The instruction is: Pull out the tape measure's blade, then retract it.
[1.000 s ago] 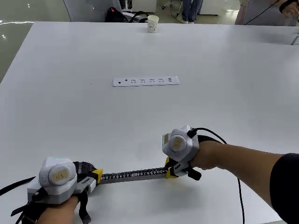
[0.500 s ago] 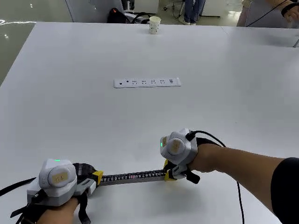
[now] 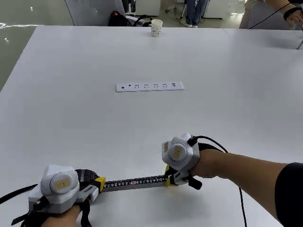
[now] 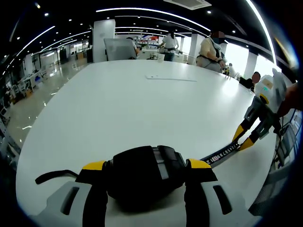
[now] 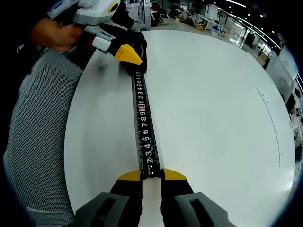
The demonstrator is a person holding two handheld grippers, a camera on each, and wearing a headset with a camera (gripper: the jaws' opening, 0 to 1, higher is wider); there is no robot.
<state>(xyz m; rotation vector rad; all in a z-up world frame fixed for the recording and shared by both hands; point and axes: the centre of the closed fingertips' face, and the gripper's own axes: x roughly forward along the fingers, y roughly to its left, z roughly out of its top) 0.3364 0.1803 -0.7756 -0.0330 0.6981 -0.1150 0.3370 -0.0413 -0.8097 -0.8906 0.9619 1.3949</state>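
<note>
Tape measure case (image 4: 142, 182), half hidden behind the left gripper (image 4: 147, 165) in the head view, sits squeezed between that gripper's jaws near the white table (image 3: 142, 127) front edge. Its single blade (image 3: 135, 181) stretches flat, left to right, to the right gripper (image 5: 151, 176), which pinches the tip; the hook is obscured.

Black tape measure case (image 3: 85, 177) at lower left of the head view, blade (image 3: 135, 181) extended: black strip with white numerals and one red mark, face up, running straight right and slightly upward to lower centre.
</note>
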